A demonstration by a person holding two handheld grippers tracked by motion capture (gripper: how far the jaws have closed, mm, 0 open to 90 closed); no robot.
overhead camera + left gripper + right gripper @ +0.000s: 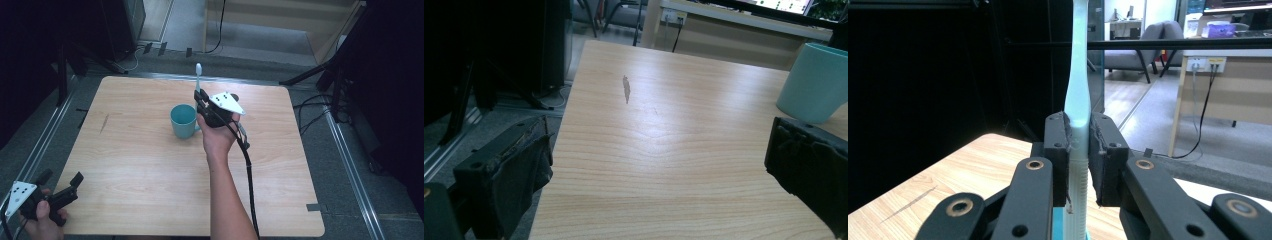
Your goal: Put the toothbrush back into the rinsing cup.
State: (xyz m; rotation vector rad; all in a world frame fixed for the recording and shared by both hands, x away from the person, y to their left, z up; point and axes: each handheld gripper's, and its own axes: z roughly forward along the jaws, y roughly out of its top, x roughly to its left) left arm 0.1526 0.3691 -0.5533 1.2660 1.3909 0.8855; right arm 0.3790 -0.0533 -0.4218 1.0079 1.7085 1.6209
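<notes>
The high view looked steeply down on the whole worktop (150, 165) from the person's side. The left gripper view sat low at its near-left corner, sharing the teal mug (183, 121) with it. The right gripper view faced level, close.

There was one wooden table (150, 165). On it stood one teal cup (183, 121), and there was one pale toothbrush (198, 75), clamped upright in the right claw (201, 100). Two claws were in play, one in each of the person's hands: the right claw by the cup, the left claw (60, 187) at the near left corner of the table. One dark scuff mark (626, 89) showed on the tabletop.
</notes>
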